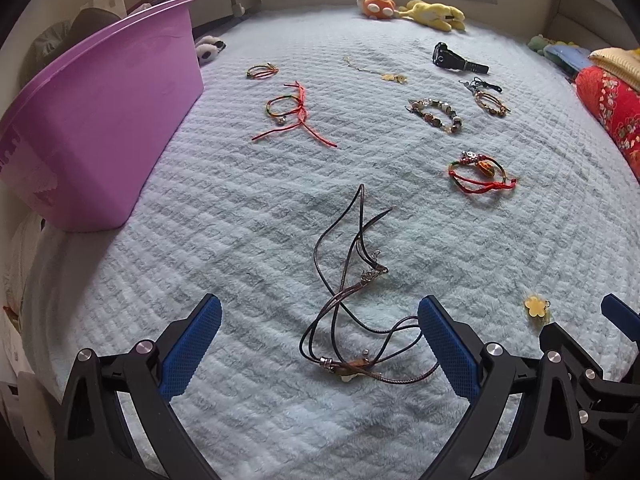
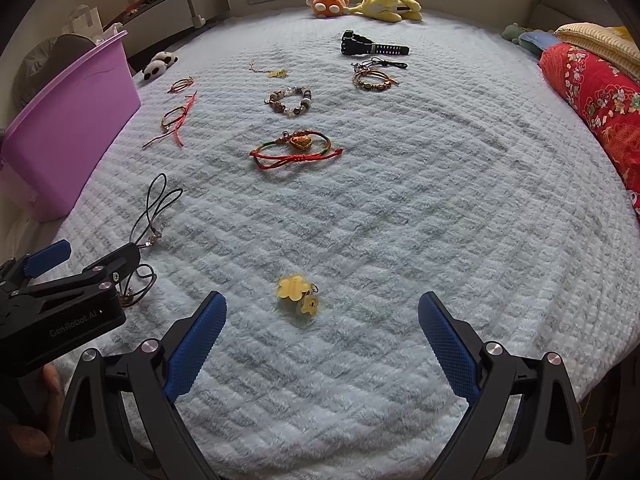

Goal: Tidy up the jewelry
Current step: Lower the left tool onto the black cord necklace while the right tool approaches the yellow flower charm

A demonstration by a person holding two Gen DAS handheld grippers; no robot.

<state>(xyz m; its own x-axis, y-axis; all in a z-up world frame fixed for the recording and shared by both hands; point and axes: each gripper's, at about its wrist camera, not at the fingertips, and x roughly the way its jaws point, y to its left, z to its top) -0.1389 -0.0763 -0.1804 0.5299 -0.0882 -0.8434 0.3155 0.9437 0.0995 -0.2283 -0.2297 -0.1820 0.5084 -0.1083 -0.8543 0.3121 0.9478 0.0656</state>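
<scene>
Both grippers spread wide, holding nothing, over the pale blanket [image 2: 400, 208]. Purple bin [image 1: 100, 120] far left. Left gripper [image 1: 320, 336] straddles the dark cord necklace [image 1: 352, 300]. Right gripper [image 2: 322, 332] just short of the yellow flower charms [image 2: 298, 290]. Bracelets, black watch [image 2: 372, 46] farther back.

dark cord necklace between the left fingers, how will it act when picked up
The dark cord necklace will probably be floppy: its thin cords lie in loose, crossing loops on the blanket. Lifted from one spot, the rest would likely dangle and may tangle. It looks light, though the metal clasp and pendant end could swing. The left gripper is open around it.
</scene>
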